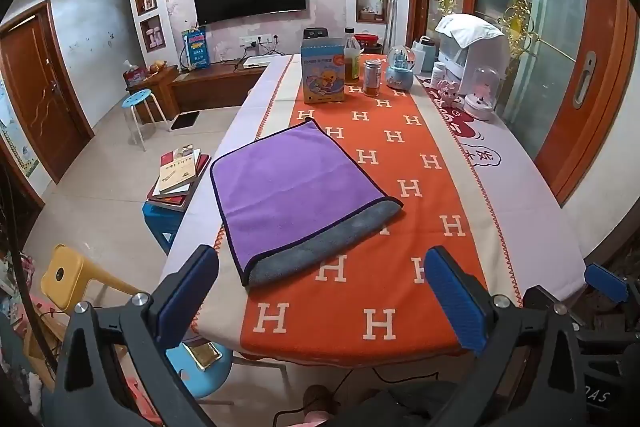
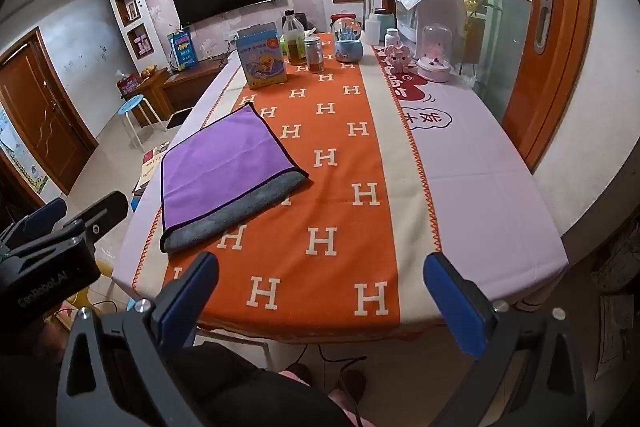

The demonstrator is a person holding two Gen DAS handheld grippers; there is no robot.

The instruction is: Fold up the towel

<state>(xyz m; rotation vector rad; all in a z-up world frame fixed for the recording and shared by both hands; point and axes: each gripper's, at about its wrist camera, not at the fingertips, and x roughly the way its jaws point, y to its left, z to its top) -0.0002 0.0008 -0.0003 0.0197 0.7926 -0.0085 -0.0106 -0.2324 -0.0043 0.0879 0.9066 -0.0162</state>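
A purple towel [image 1: 288, 187] with a dark hem lies folded on the table, its grey underside [image 1: 320, 247] showing along the near edge. It also shows in the right wrist view [image 2: 218, 163]. My left gripper [image 1: 322, 291] is open and empty, held back at the table's near edge, short of the towel. My right gripper [image 2: 320, 295] is open and empty, also at the near edge, to the right of the towel. The left gripper shows in the right wrist view [image 2: 56, 219] at far left.
An orange H-patterned runner [image 1: 400, 167] covers the table. At the far end stand a blue box [image 1: 323, 75], a bottle [image 1: 352, 57], a can [image 1: 373, 78], a snow globe [image 1: 399, 69] and white appliances [image 1: 468, 51]. Stools and books [image 1: 180, 175] stand left of the table.
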